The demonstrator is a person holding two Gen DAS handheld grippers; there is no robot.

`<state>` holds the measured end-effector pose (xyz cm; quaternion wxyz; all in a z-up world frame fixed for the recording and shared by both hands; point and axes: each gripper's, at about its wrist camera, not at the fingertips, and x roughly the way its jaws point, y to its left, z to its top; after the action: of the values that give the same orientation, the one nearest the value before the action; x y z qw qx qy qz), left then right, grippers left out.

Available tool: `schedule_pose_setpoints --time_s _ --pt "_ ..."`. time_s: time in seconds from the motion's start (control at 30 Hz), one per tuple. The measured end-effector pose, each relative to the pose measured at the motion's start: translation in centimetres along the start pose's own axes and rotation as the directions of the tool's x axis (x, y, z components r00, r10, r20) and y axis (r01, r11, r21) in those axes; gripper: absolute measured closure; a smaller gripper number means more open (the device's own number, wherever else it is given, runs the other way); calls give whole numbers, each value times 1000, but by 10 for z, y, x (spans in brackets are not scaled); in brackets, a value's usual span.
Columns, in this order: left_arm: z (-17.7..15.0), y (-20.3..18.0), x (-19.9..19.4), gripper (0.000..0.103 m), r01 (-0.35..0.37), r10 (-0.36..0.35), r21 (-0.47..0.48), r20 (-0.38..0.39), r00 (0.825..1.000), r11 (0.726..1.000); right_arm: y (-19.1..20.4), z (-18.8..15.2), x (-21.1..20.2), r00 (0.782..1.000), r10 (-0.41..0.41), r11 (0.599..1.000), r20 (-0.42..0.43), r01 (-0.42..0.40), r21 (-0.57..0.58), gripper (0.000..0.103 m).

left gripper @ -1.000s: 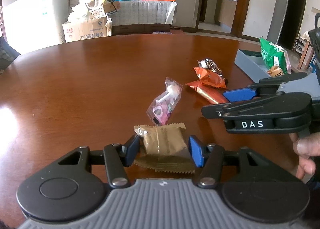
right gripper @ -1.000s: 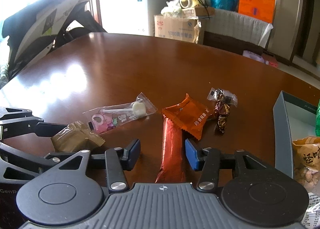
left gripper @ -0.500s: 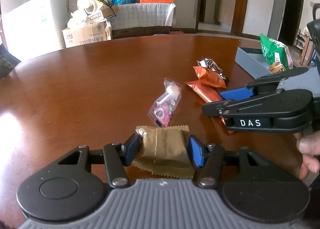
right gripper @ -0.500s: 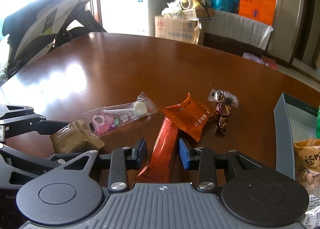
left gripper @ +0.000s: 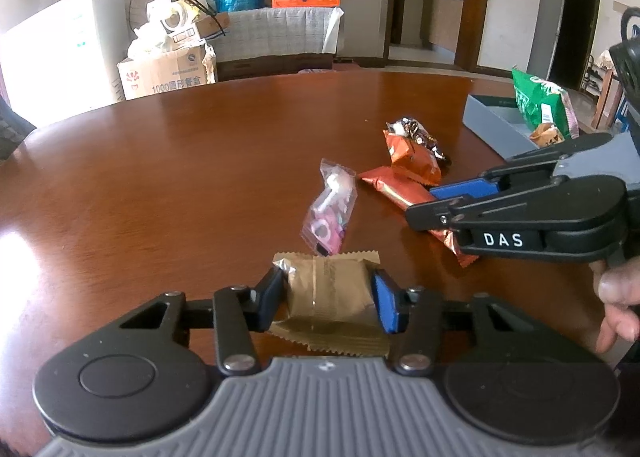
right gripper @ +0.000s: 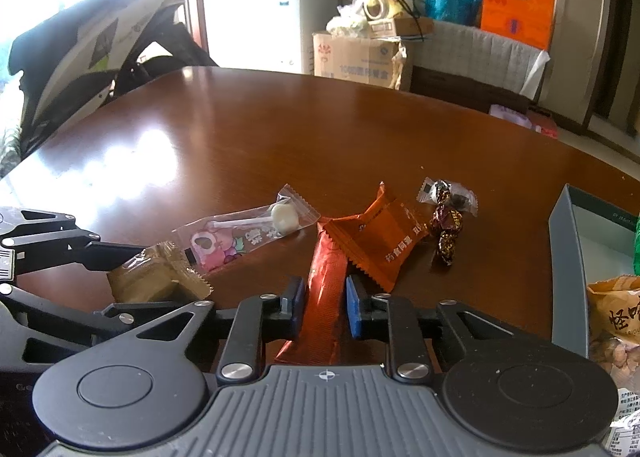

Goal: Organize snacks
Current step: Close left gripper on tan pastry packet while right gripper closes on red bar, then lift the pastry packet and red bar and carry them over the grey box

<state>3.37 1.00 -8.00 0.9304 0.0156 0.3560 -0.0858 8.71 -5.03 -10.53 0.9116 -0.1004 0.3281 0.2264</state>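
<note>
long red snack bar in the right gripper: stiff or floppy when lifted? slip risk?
The long red bar probably lifts fairly stiff: it lies straight, and the right gripper, whose jaws have just been closing, pinches it across its narrow width. The glossy foil wrapper looks slippery, so it may slide or pivot. Its far end lies under the orange packet, which may shift.

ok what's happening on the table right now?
A person holds a gripper in each hand, sorting snacks. The right gripper has just closed on the long red bar. The left gripper has just been closing around the brown packet, pads at its sides. The candy bag, orange packet and dark candy lie loose on the table; the grey box holds other snacks.
</note>
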Motion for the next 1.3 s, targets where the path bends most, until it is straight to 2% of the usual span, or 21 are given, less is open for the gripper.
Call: schedule_pose_setpoints --time_s 0.57,1.0,1.3 --pt "6 12 -16 59 -62 66 -48 87 994 997 -4 8 -28 993 83 996 86 -86 28 80" --pt "11 7 -25 59 -39 46 -64 114 992 997 -7 10 -41 992 59 997 108 -64 44 80" --pt "28 -25 -23 59 3 2 -39 136 991 999 -23 9 -61 990 28 997 139 -38 67 80"
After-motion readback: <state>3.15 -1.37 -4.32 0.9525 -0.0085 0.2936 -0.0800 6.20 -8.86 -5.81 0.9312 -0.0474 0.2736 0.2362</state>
